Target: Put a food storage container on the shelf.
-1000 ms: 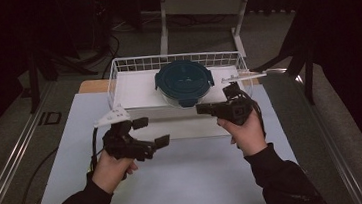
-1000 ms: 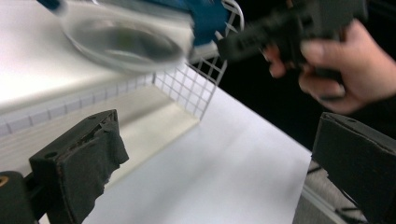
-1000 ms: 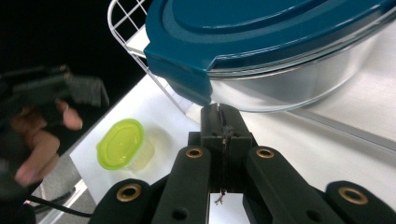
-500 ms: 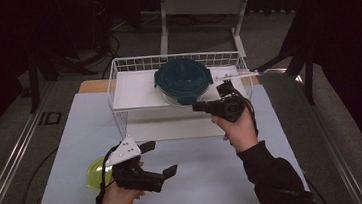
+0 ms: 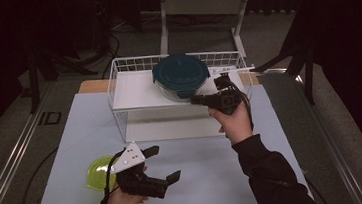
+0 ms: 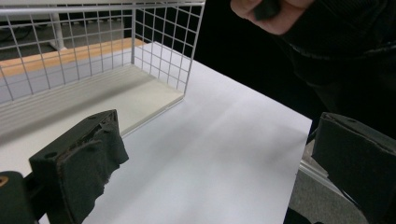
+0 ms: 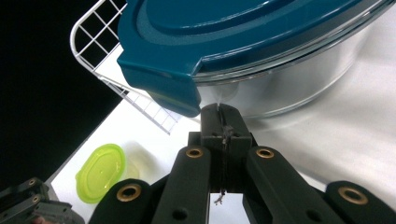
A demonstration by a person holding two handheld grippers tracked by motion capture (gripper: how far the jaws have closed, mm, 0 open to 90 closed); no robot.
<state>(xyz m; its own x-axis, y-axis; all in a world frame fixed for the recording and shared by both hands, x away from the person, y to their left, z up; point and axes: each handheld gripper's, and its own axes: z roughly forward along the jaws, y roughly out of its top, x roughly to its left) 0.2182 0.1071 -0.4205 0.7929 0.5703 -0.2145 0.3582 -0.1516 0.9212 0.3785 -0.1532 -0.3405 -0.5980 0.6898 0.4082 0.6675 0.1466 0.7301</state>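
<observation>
Right hand-held gripper [image 7: 223,112] clenched, empty, tip just under teal lid [image 7: 243,32] tab of glass bowl [image 7: 299,88]; step: approaching tab. Next: nudge tab upward. Left hand-held gripper [image 5: 162,164] released, idle.

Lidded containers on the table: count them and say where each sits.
2. The glass container with the teal lid sits on the white wire rack's top shelf; the small yellow-green container lies on the table sheet beside the left gripper. More may be hidden.

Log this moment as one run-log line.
right gripper: shut, empty, at container lid tab | left gripper: open, empty, beside green lid | container: on wire rack, lid on
</observation>
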